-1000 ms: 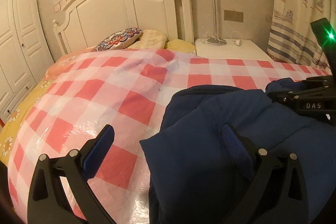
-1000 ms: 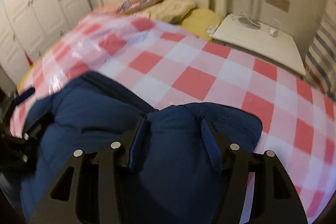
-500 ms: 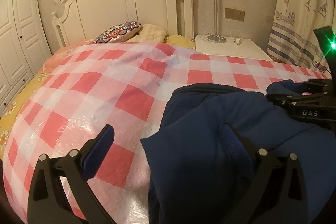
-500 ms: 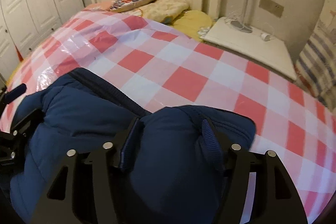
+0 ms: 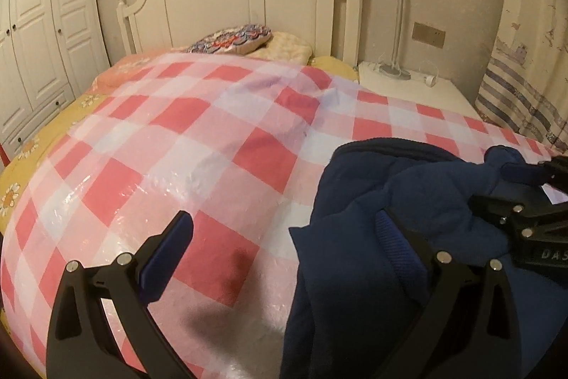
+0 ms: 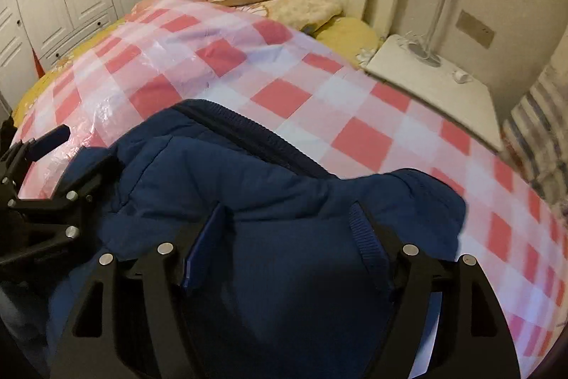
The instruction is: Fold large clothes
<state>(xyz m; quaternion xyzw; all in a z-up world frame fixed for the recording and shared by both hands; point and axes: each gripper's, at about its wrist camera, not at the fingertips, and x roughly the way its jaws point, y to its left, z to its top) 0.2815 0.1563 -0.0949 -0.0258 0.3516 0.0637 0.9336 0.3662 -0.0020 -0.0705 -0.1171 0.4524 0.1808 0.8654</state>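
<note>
Lying between the opening right tool (image 6: 285,237) is the navy jacket (image 6: 248,173).

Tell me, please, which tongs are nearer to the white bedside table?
Right. The right tongs sit over the blue jacket on the side toward the bedside table; the left tongs straddle the jacket's far edge.

the blue jacket (image 5: 397,201) runs off the bottom and right edges in the left wrist view, so its full shape stays unknown. it covers the bed sheet (image 5: 198,144) under it. the right hand-held gripper (image 5: 525,198) is cut by the right edge. the curtain (image 6: 536,130) is blurred in the right wrist view. the small white object (image 6: 461,77) on the nightstand (image 6: 426,87) is too small to tell.
</note>
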